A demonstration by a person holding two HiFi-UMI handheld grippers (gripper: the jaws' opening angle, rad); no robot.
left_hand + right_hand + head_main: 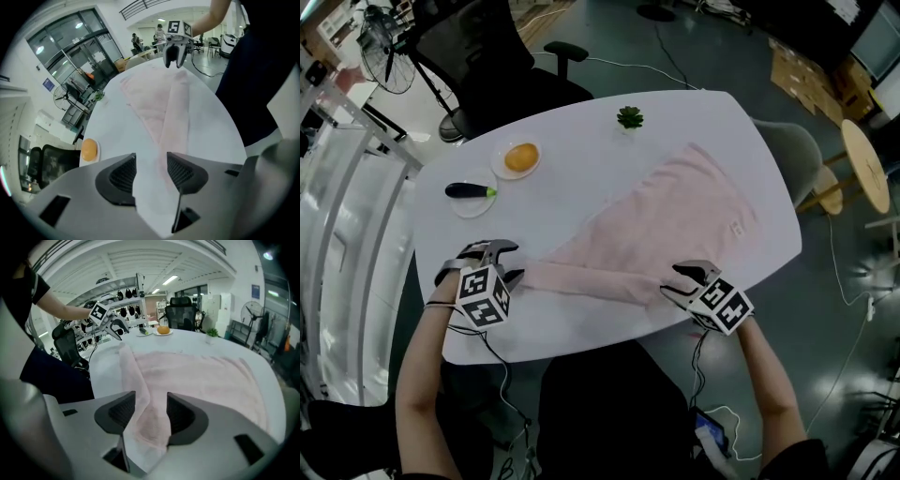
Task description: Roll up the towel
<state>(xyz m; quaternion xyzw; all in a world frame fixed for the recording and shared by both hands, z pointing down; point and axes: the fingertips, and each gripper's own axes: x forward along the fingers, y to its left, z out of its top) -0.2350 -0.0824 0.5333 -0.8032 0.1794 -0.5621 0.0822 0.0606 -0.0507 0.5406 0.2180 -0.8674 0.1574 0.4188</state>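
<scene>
One pale pink towel, flat on the white oval tabletop. It runs aslant from the upper right of the head view down to the lower centre. The surface is soft and lightly creased, with a small pale tag near the right edge. The near edge is turned over into a narrow, loose band across the lower middle of the frame, one end beside each gripper.

Left gripper, lower left: fingers apart, band end showing in the gap, not pinched.

Right gripper, lower right: fingers apart, the other band end lying between them, not pinched.

Upper left, well apart from the towel: round orange item on a small plate; dark eggplant on a second plate.

Upper centre: small potted plant.
</scene>
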